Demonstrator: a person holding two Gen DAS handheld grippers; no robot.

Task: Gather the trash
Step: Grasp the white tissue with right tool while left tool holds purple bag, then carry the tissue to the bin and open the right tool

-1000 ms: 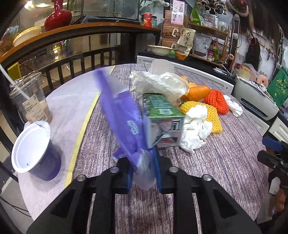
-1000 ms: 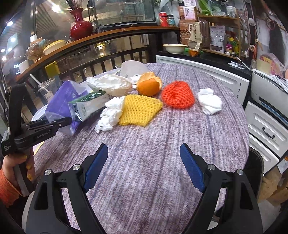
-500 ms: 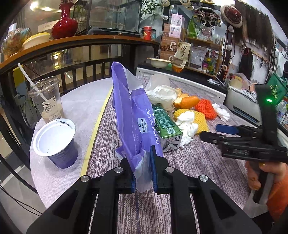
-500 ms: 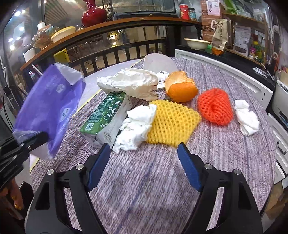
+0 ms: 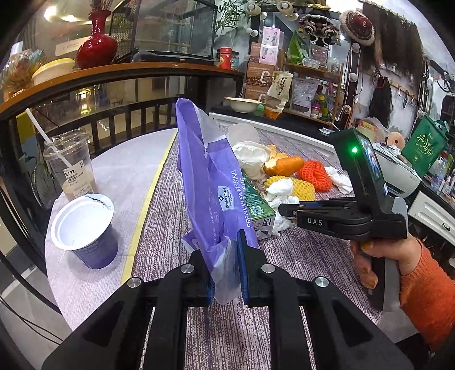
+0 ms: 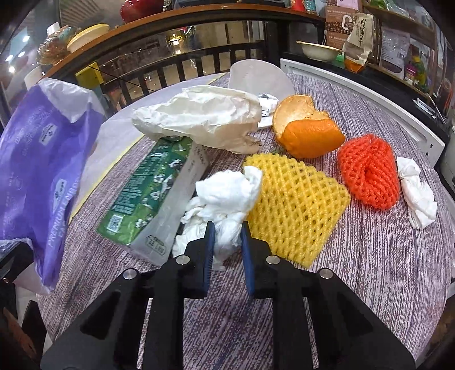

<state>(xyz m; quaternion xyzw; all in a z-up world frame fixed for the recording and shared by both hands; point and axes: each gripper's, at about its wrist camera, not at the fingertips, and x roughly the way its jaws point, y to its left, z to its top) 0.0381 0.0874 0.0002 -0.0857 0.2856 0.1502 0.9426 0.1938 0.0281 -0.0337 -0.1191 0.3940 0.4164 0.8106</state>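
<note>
Holding the purple plastic bag point(image 5: 216, 187) upright, left gripper point(image 5: 224, 273) is clamped on its edge; right gripper point(image 6: 226, 250) just closed on the crumpled white tissue point(image 6: 227, 196), mid-table. Nothing bagged yet w/ carton, nets, peel left.

The round table point(image 5: 298, 256) has a purple-grey striped cloth, w/ a paler part on its left side past a yellow line point(image 5: 148, 196). Behind the table runs a curved dark railing point(image 5: 128, 119) w/ a wooden top ledge point(image 5: 113, 76). On the ledge stand a red vase point(image 5: 96, 45) and a yellow bowl point(image 5: 52, 68); a glass case point(image 5: 170, 28) is right of the vase. Right of the table a white cabinet point(image 6: 369, 96) curves along its edge. Behind the cabinet is a shelf point(image 5: 307, 85) full of boxes and packets. A ceiling lamp point(image 5: 54, 12) glows above the vase. Far right of the table hangs a green bag point(image 5: 423, 145).
</note>
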